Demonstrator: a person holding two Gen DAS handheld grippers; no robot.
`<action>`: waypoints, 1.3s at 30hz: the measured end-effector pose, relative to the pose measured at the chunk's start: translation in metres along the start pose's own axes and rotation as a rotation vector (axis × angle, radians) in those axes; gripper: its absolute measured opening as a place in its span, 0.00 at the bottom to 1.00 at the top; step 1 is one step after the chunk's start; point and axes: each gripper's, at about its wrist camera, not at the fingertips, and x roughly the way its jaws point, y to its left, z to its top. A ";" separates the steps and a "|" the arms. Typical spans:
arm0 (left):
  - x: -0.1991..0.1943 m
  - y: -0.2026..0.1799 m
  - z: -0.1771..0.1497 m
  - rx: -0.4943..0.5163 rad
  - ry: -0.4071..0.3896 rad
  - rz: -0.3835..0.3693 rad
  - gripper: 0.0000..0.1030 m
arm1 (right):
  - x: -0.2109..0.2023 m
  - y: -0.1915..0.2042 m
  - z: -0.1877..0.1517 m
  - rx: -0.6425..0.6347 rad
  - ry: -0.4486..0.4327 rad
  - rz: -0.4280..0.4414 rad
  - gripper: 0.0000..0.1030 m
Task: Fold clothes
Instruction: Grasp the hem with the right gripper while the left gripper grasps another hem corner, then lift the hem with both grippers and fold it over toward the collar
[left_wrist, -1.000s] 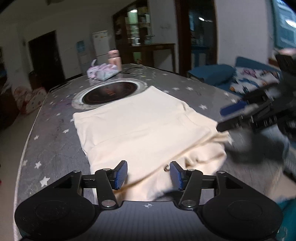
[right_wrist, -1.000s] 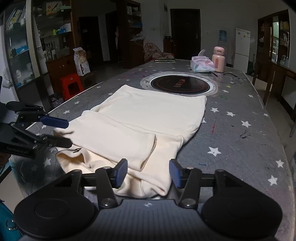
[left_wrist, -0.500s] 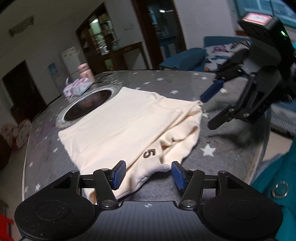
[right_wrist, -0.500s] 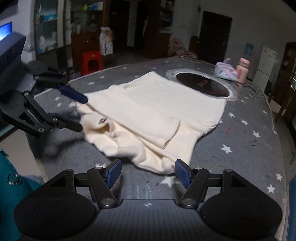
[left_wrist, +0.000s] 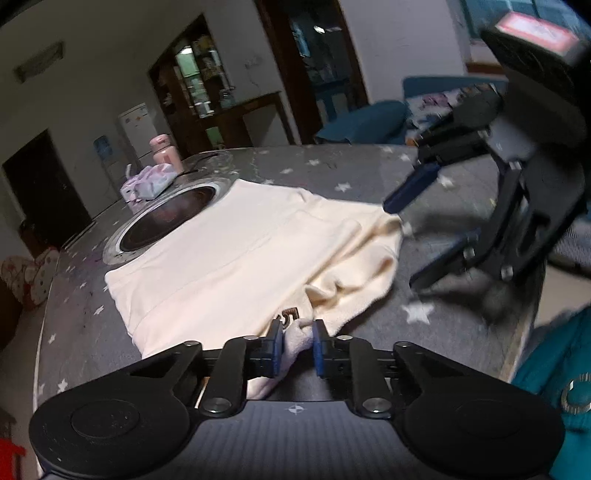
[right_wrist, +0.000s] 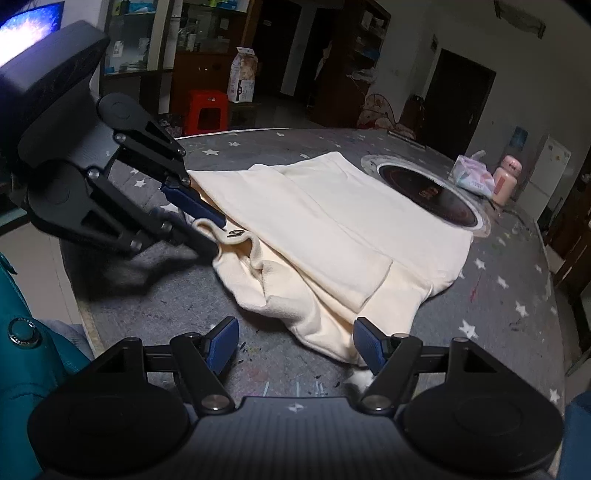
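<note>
A cream garment (left_wrist: 229, 258) lies folded on the grey star-patterned table (left_wrist: 369, 173). A dark "5" label sits near its front edge. My left gripper (left_wrist: 296, 347) is closing its jaws, and the pads pinch a bunched bit of the garment's near edge. The right wrist view shows that left gripper (right_wrist: 212, 236) at the garment's (right_wrist: 332, 229) left corner. My right gripper (right_wrist: 295, 343) is opening wider. The garment's near corner lies just beyond its right pad, with nothing pressed between the pads. In the left wrist view the right gripper (left_wrist: 417, 236) hovers beside the garment's right corner.
A round black hob (right_wrist: 432, 199) is set into the table (right_wrist: 498, 295) beyond the garment. A tissue pack (right_wrist: 471, 173) and a pink bottle (right_wrist: 506, 181) stand behind it. The table's near edge runs close under both grippers. A person's teal clothing (left_wrist: 554, 369) is alongside.
The left gripper's jaws went from wide apart to pinching the garment's near edge. The right gripper's jaws spread wider, and it rolled and came closer to the garment's corner.
</note>
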 end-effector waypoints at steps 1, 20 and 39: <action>0.001 0.003 0.002 -0.016 -0.004 0.001 0.15 | 0.000 0.000 0.001 -0.009 -0.006 -0.005 0.68; 0.002 0.022 0.011 -0.104 -0.007 -0.057 0.18 | 0.029 -0.004 0.019 -0.028 -0.041 0.042 0.12; -0.008 0.002 -0.007 0.050 -0.043 -0.015 0.43 | 0.019 -0.021 0.020 0.014 0.000 0.108 0.15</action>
